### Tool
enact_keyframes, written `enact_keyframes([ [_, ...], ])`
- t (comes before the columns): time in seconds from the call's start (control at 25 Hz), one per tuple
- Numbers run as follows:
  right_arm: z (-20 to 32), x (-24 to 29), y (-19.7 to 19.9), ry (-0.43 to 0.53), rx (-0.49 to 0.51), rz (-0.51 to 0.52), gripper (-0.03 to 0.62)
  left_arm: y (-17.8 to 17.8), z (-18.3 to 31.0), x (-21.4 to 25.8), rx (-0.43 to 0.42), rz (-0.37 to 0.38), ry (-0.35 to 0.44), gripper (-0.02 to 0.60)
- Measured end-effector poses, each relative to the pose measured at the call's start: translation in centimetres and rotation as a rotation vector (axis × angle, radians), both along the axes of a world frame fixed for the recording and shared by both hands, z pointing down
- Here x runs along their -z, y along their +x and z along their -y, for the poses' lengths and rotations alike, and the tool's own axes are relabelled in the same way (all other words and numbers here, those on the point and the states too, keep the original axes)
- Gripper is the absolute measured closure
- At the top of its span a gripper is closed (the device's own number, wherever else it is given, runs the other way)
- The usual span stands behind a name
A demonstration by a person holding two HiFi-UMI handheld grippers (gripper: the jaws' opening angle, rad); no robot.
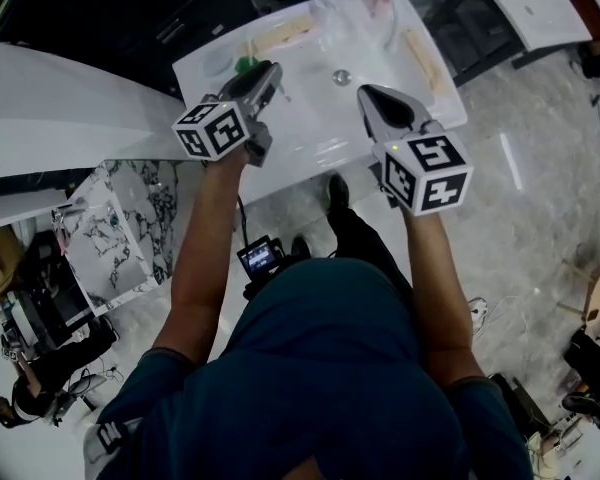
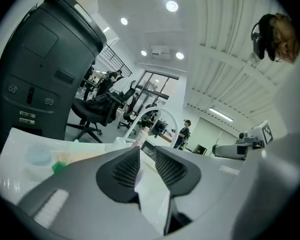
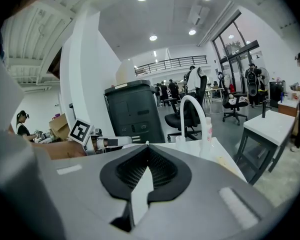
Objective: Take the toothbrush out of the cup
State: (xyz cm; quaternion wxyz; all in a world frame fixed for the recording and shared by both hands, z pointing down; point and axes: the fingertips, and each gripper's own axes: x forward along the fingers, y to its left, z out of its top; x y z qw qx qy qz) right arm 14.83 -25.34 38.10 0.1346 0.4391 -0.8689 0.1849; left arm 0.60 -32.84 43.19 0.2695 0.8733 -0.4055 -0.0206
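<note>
A white sink point(image 1: 310, 118) lies in front of me, with an arched faucet point(image 3: 192, 111) at its back. Beside the faucet stands a tall clear cup with something pink in it point(image 3: 208, 130), also visible as the cup point(image 2: 138, 136); I cannot make out the toothbrush itself. My left gripper point(image 1: 272, 74) hangs over the sink's left part with its jaws a little apart. In its own view the left gripper point(image 2: 146, 151) has nothing between its pads. My right gripper point(image 1: 366, 94) hovers over the sink's right part, and there the right gripper point(image 3: 147, 151) is shut and empty. Both are well short of the cup.
A green object point(image 1: 245, 65) and a clear round lid point(image 2: 38, 156) lie at the sink's left rim. A beige strip point(image 1: 420, 58) lies along the right rim. A dark machine point(image 3: 132, 111) stands behind the sink, and a marble-patterned box point(image 1: 120, 228) sits on the floor to the left.
</note>
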Motion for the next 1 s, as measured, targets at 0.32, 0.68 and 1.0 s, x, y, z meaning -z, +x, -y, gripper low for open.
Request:
enact_keyframes([
  [0.32,-0.1,-0.3,0.6,-0.007,-0.011,0.004,0.587,1.7,-0.5,-0.2,-0.057,-0.021,-0.013,0.505],
  [0.68,0.1,-0.5,0.3,-0.013,-0.001,0.003,0.587,1.2,-0.6,0.5,-0.048,-0.01,0.006,0.505],
  [1.0,0.8,-0.7,-0.6,-0.02,0.019,0.0,0.587,-0.7,-0.6,0.8,-0.006,-0.002,0.019,0.549],
])
